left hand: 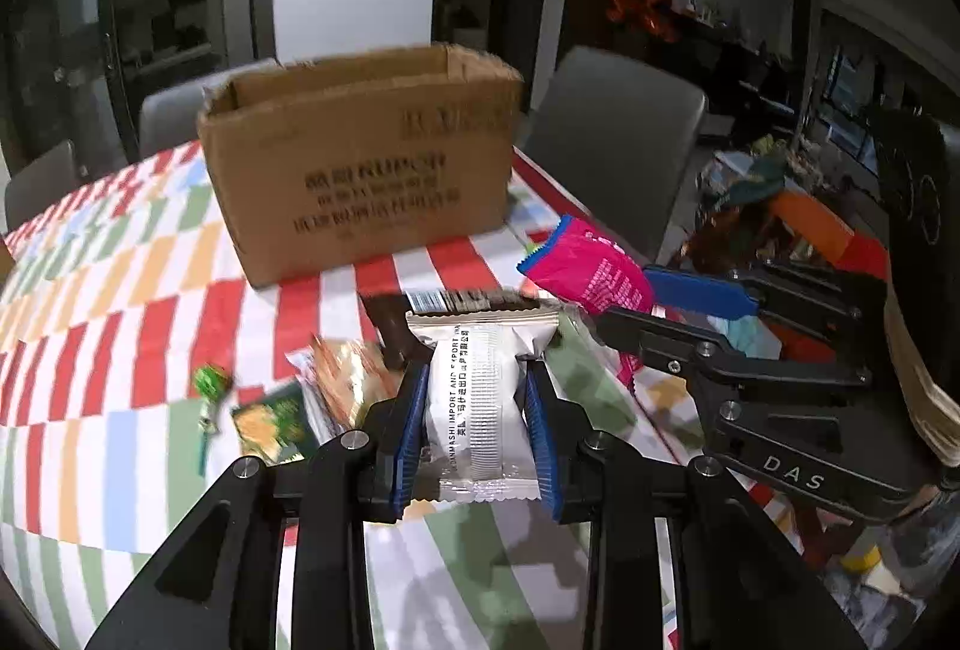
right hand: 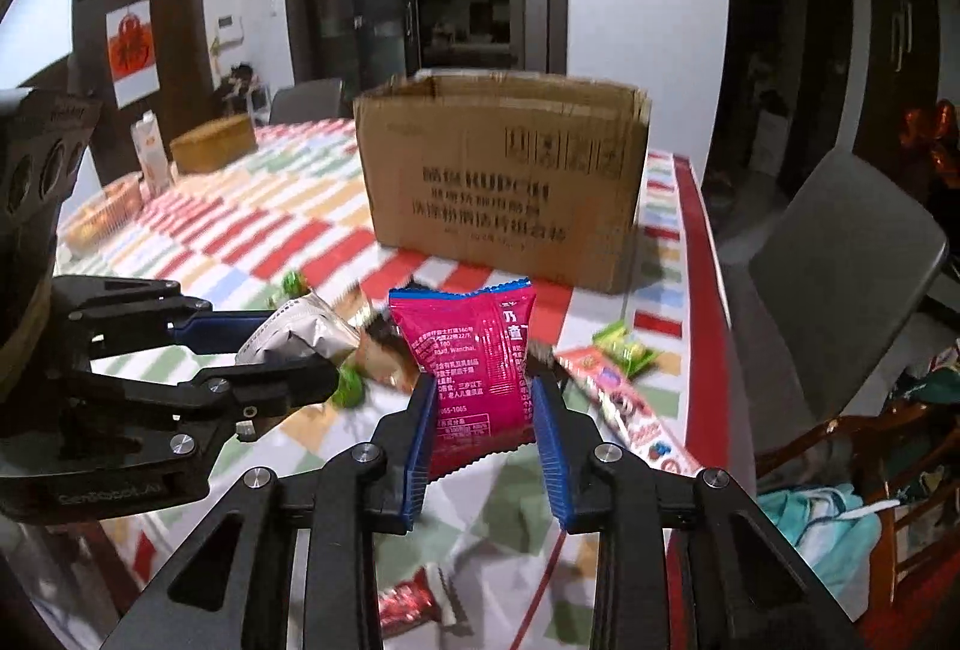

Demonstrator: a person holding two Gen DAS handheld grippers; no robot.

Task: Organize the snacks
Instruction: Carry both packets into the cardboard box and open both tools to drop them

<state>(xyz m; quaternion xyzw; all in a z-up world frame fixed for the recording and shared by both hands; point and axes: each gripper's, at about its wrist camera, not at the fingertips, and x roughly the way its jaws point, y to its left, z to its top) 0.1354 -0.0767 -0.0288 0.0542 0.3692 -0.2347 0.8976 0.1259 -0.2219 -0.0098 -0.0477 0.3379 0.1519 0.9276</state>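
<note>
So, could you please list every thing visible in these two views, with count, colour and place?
cardboard box: one, brown, open top, on the table behind the snacks
white snack packet: one, white-silver, between the left gripper's fingers
pink snack packet: one, magenta, between the right gripper's fingers
loose snacks: several, mixed colours, on the tablecloth
tablecloth: one, checked red, white, green, orange
chair: one, grey, at the table's side
left gripper: black, blue pads, shut on white packet
right gripper: black, blue pads, shut on pink packet
</note>
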